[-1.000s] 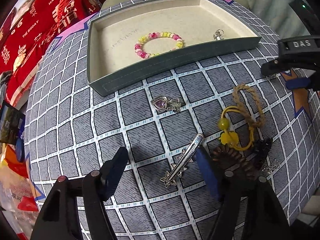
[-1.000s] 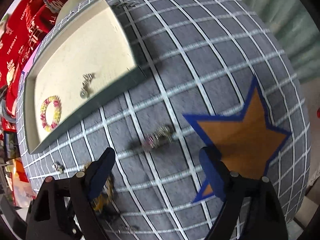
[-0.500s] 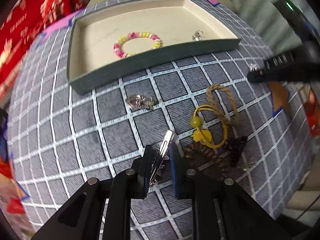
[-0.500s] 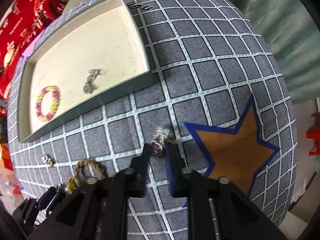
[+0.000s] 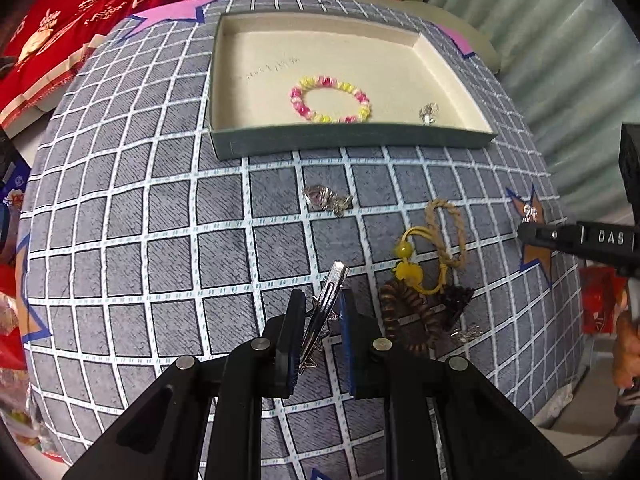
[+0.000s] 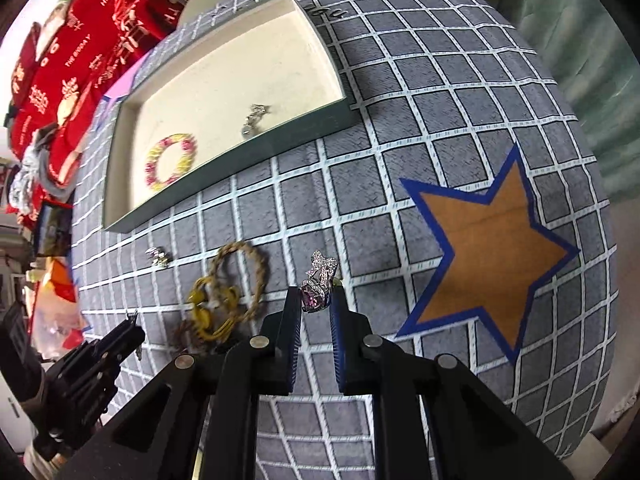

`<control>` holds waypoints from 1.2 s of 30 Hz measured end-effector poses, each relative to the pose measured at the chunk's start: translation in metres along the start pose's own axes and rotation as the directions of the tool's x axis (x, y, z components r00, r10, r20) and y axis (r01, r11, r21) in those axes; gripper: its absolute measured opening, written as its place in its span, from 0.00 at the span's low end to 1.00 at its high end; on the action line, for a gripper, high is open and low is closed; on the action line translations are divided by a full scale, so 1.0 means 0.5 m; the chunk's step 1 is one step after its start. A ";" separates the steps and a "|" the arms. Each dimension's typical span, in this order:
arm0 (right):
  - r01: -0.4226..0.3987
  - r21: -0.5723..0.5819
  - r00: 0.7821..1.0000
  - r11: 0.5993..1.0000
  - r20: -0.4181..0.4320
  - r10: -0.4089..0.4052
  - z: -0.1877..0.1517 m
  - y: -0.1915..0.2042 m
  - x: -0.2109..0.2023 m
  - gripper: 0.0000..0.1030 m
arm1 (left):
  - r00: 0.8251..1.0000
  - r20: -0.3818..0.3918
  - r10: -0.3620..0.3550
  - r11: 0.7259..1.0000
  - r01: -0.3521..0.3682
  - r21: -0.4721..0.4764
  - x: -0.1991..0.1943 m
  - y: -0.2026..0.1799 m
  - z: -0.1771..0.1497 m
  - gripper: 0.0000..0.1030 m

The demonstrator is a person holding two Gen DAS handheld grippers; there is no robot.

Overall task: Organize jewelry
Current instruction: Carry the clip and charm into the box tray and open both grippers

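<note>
My left gripper [image 5: 320, 316] is shut on a silver hair clip [image 5: 331, 288] with a star ornament, held a little above the checked cloth. In the right wrist view my right gripper [image 6: 316, 304] is shut on a silver charm with a purple heart stone [image 6: 318, 286], also off the cloth. A green tray [image 5: 352, 139] with a cream floor lies beyond; it holds a pink and yellow bead bracelet [image 5: 330, 98] and a small silver charm [image 5: 429, 112]. The same tray [image 6: 240, 168] is up left in the right wrist view.
On the cloth lie a silver heart pendant [image 5: 326, 199], a brown rope bracelet [image 5: 446, 232], a yellow beaded cord [image 5: 408, 268], a brown comb clip [image 5: 404, 316] and a black piece [image 5: 456, 298]. An orange star patch [image 6: 492, 256] lies right. Red cushions [image 5: 80, 20] sit behind.
Both grippers went from wide open to shut, the left on the hair clip, the right on the purple heart charm. Both then rose, lifting their pieces off the cloth.
</note>
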State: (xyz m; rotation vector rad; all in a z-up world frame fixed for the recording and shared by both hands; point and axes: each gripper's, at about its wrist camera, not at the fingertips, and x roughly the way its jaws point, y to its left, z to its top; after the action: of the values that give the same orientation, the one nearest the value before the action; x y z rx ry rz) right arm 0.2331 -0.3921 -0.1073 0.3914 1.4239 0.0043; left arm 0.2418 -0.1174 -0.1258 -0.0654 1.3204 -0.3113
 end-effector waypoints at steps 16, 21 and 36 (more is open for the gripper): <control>-0.054 -0.061 0.997 0.997 0.058 0.058 0.110 0.039 -0.058 0.15 | 0.990 0.138 -0.014 0.996 0.026 -0.085 -0.079 -0.002 0.139 0.26; -0.063 -0.121 0.994 0.991 0.086 0.074 0.182 0.065 -0.065 0.15 | 0.986 0.166 -0.002 0.993 0.021 -0.114 -0.071 0.003 0.204 0.26; -0.093 -0.207 0.992 0.974 0.065 0.109 0.339 0.109 0.019 0.15 | 0.984 0.161 0.080 0.987 -0.056 -0.153 0.032 0.008 0.360 0.26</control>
State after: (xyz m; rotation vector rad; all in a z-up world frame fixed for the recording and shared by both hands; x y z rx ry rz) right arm 0.4101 -0.3834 -0.0859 0.2911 1.3128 0.2145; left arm 0.4186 -0.1411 -0.0965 -0.1673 1.1749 -0.1457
